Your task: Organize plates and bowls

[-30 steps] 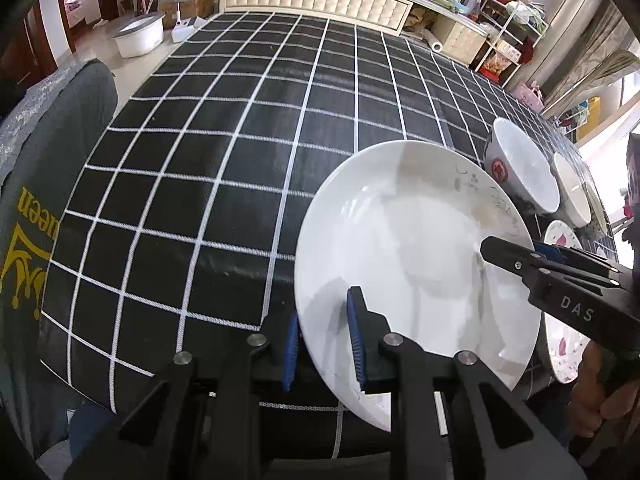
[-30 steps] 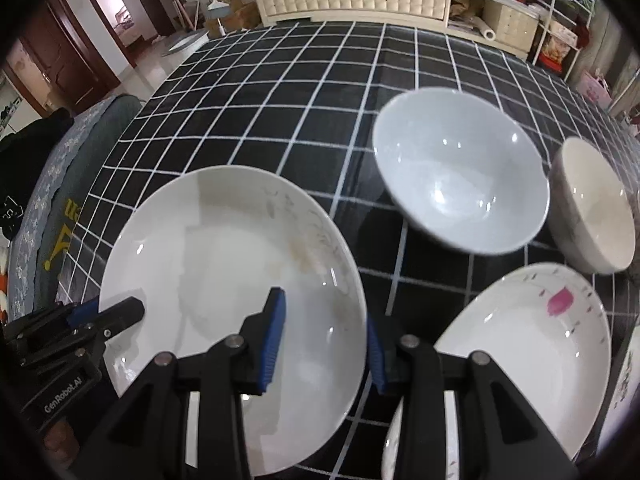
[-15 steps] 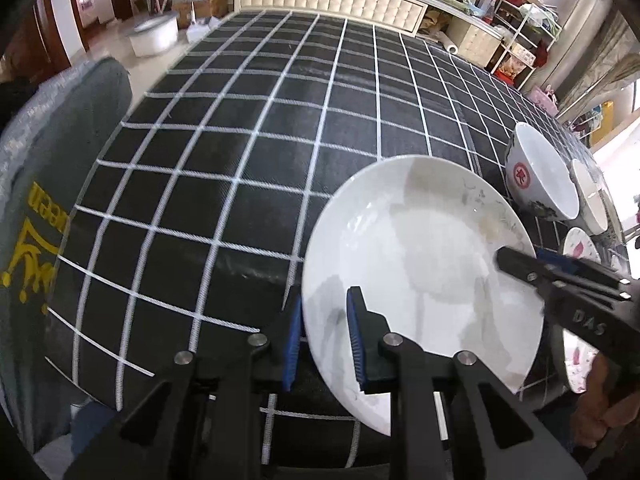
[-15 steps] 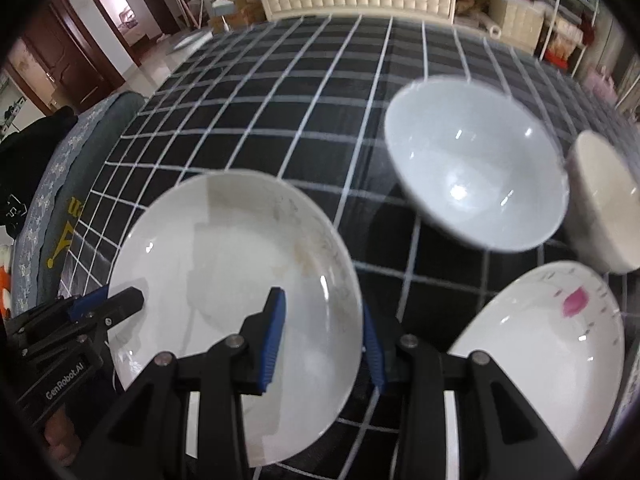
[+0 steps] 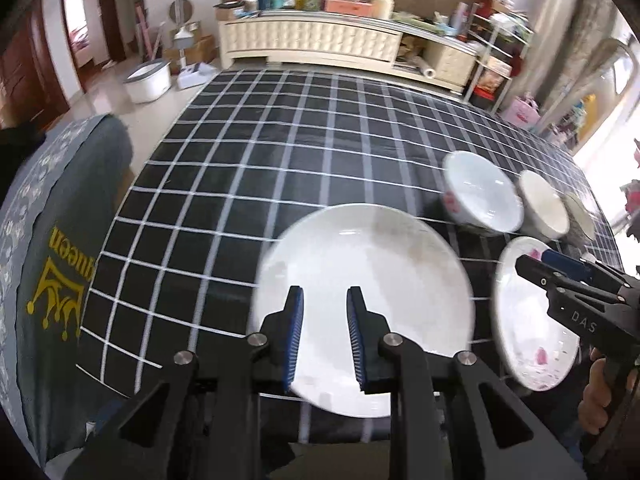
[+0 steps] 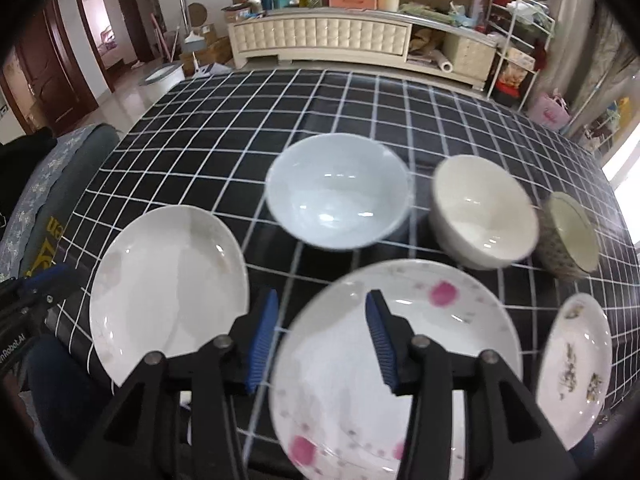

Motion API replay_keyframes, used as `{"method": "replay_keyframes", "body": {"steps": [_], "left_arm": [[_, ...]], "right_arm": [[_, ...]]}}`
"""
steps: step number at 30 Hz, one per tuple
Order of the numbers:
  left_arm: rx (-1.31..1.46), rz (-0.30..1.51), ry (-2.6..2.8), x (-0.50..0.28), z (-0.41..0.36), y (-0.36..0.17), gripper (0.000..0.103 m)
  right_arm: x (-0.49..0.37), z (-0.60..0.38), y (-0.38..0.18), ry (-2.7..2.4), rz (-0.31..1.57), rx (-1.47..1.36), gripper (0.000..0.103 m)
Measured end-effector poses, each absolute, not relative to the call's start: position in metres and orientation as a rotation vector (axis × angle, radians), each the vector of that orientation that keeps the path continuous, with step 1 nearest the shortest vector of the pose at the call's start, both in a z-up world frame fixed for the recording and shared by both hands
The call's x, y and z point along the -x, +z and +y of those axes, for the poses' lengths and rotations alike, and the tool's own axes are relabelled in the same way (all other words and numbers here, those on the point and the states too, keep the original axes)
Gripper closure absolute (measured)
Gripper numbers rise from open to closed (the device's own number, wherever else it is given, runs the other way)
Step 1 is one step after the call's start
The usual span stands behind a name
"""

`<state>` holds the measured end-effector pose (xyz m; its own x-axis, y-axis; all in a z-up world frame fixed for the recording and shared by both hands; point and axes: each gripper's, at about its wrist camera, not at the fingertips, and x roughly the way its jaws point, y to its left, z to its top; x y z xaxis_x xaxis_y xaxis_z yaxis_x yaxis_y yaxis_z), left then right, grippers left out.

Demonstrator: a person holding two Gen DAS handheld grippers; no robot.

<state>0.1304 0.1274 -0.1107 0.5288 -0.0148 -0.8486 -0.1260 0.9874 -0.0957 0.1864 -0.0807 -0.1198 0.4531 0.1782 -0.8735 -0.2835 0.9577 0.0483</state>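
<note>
Black checked tablecloth (image 5: 248,184) under everything. Left gripper (image 5: 323,334) parted, empty, over plain white plate (image 5: 366,304) lying flat. Right gripper (image 6: 320,336) spread wide, empty, above pink-flowered plate (image 6: 432,344); bowls (image 6: 338,196) beyond, upright.

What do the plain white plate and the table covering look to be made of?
Plain white plate: probably glazed ceramic, since it is glossy with sharp light reflections. Table covering: likely a wipe-clean plastic or oilcloth sheet, with a faint sheen on the black printed grid; it could be fabric.
</note>
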Motion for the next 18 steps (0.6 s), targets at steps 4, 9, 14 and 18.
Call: {"method": "replay_keyframes", "body": {"steps": [4, 9, 14, 18], "left_arm": [[0.148, 1.025, 0.023, -0.133, 0.094, -0.108, 0.083], [0.141, 1.055, -0.052, -0.134, 0.051, -0.107, 0.083], [0.096, 1.08, -0.103, -0.147, 0.007, -0.115, 0.083], [0.079, 1.111, -0.124, -0.155, -0.016, -0.126, 0.083]], "right_arm": [[-0.181, -0.108, -0.112, 0.266, 1.047, 0.104, 0.053], [-0.18, -0.154, -0.107, 0.213, 1.053, 0.071, 0.053], [-0.179, -0.189, -0.116, 0.182, 1.079, 0.02, 0.053], [-0.18, -0.208, -0.13, 0.185, 1.113, -0.003, 0.052]]}}
